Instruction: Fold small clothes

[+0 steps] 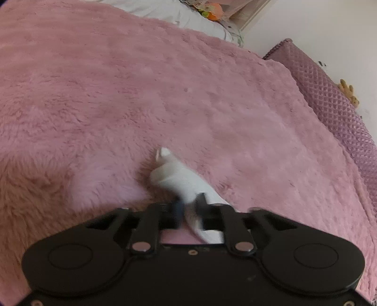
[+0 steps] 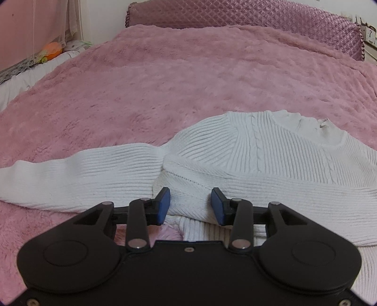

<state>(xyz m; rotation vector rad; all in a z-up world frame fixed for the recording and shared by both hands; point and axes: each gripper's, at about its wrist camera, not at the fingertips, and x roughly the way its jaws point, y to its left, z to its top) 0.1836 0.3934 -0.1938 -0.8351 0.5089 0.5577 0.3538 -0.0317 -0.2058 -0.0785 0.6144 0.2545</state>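
A white ribbed knit sweater (image 2: pixel 271 153) lies flat on the pink fluffy blanket (image 2: pixel 165 82), collar toward the headboard and one sleeve (image 2: pixel 82 171) stretched out to the left. My right gripper (image 2: pixel 190 202) sits at the sweater's near edge by the armpit. Its blue pads (image 2: pixel 165 203) are closed on a thick fold of the knit. In the left wrist view, my left gripper (image 1: pixel 188 202) is shut on the bunched end of a white sleeve (image 1: pixel 174 174). That sleeve end pokes up ahead of the fingers over the blanket (image 1: pixel 117 94).
A quilted mauve headboard (image 2: pixel 235 14) runs along the far side of the bed. White bedding (image 1: pixel 188 16) and an orange soft toy (image 2: pixel 53 50) lie at the bed's far corner beside a curtain. The blanket edge (image 1: pixel 306 98) meets the headboard on the right.
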